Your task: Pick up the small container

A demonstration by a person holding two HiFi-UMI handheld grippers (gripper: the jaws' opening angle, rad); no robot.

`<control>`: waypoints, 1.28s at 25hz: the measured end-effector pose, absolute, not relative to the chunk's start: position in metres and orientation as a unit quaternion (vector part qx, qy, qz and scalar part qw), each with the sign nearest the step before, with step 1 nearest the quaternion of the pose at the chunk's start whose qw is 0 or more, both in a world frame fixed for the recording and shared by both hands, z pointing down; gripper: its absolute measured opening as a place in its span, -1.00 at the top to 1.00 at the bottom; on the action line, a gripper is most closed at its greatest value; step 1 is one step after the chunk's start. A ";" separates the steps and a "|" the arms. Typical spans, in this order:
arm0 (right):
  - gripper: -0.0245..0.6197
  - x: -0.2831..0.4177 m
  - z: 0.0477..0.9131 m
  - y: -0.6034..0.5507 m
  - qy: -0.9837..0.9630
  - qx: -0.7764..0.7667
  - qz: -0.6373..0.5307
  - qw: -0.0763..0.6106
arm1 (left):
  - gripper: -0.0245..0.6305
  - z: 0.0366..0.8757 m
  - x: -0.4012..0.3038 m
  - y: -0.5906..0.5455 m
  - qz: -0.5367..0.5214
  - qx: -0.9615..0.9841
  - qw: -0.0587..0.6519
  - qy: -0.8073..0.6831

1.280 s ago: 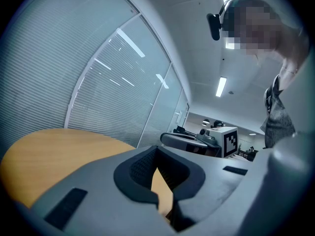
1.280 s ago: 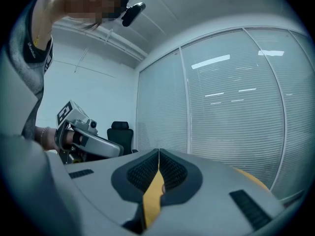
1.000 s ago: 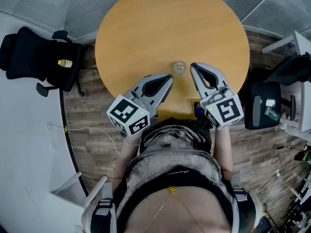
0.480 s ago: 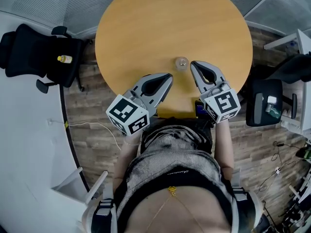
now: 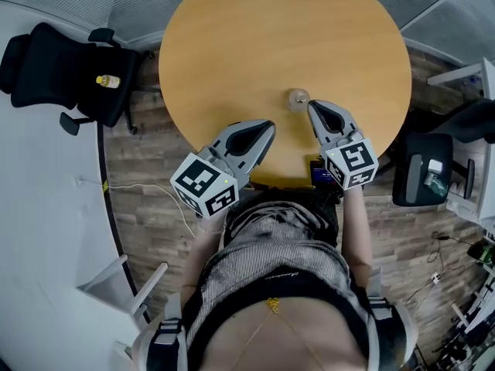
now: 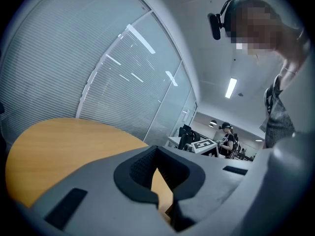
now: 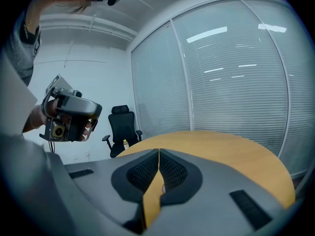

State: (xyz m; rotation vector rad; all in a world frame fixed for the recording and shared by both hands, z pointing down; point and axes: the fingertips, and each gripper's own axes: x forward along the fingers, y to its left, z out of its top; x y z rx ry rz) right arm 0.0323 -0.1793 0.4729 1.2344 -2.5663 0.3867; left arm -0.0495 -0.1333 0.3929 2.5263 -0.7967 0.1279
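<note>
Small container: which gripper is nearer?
Right. The right gripper is just beside the small container, on its right; the left gripper is farther off, left of it and closer to the person.

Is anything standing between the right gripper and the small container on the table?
Nothing visible does. The small container stands alone on the table, just ahead of the tips of the right gripper, whose jaws are shut. Only bare wood lies between them.

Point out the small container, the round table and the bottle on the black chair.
small container [image 5: 298, 97]: head view, middle of its clear top.
round table [image 5: 271, 37]: head view, bare part of the wooden top.
bottle [image 5: 107, 81]: head view, middle of its yellowish body.
</note>
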 end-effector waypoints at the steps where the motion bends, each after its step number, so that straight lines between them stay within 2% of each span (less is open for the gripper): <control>1: 0.86 0.031 0.479 -0.180 -0.884 0.424 0.136 0.140 | 0.91 0.394 -0.052 -0.133 0.047 0.923 0.244 -0.295; 15: 0.86 0.027 0.549 -0.187 -0.868 0.415 0.173 0.211 | 0.91 0.412 -0.073 -0.125 0.055 0.909 0.270 -0.313; 32: 0.86 0.048 0.606 -0.182 -0.834 0.437 0.235 0.242 | 0.91 0.425 -0.070 -0.124 0.069 0.908 0.286 -0.298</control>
